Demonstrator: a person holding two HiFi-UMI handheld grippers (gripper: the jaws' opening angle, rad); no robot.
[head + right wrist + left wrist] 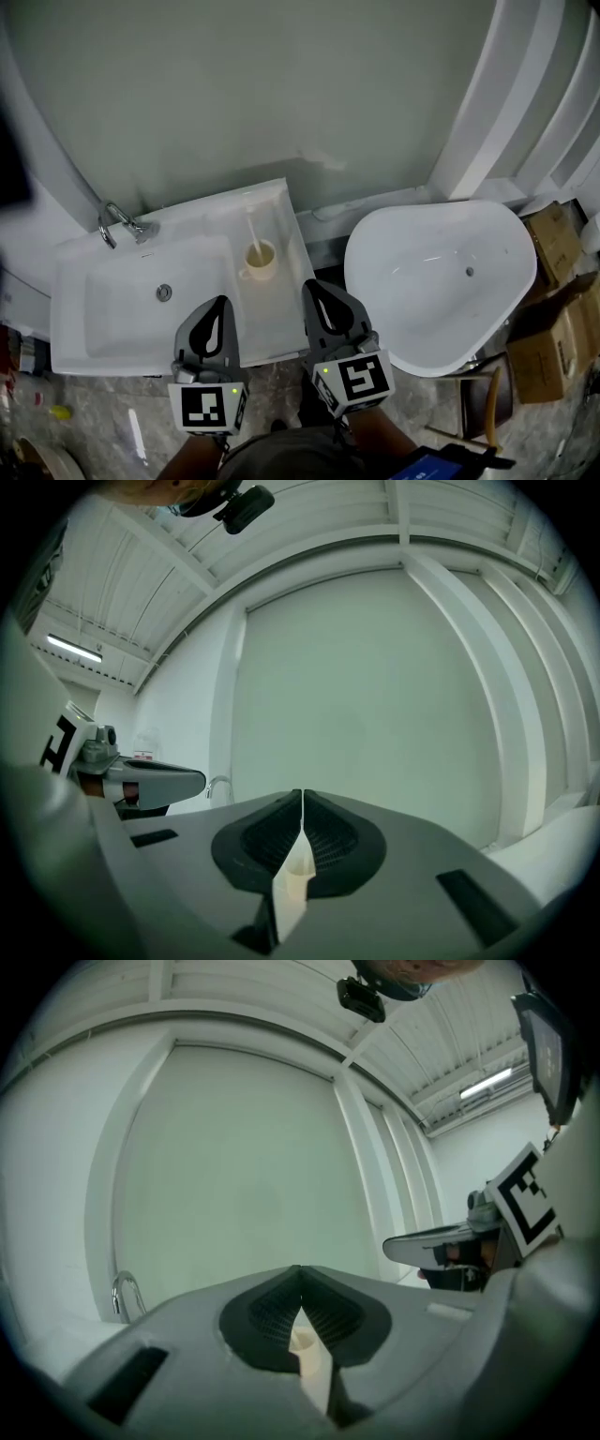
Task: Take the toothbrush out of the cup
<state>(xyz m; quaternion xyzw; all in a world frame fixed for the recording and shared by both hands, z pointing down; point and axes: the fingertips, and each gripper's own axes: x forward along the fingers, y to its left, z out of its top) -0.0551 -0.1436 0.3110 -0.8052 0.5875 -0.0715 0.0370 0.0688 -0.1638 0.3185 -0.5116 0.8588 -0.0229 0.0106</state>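
A cream cup (260, 262) stands on the flat ledge at the right of the white washbasin (103, 309). A pale toothbrush (252, 231) stands upright in it. My left gripper (222, 302) is just in front of the cup and a little to its left, apart from it. My right gripper (308, 284) is at the ledge's right edge, to the right of the cup. In the left gripper view the left gripper (300, 1271) has its tips together with nothing held. The right gripper (302, 794) looks the same in its own view.
A chrome faucet (117, 224) sits at the basin's back left. A large white rounded tub (436, 281) fills the right side, with cardboard boxes (553, 309) beyond it. A pale green wall panel (253, 84) rises behind the basin.
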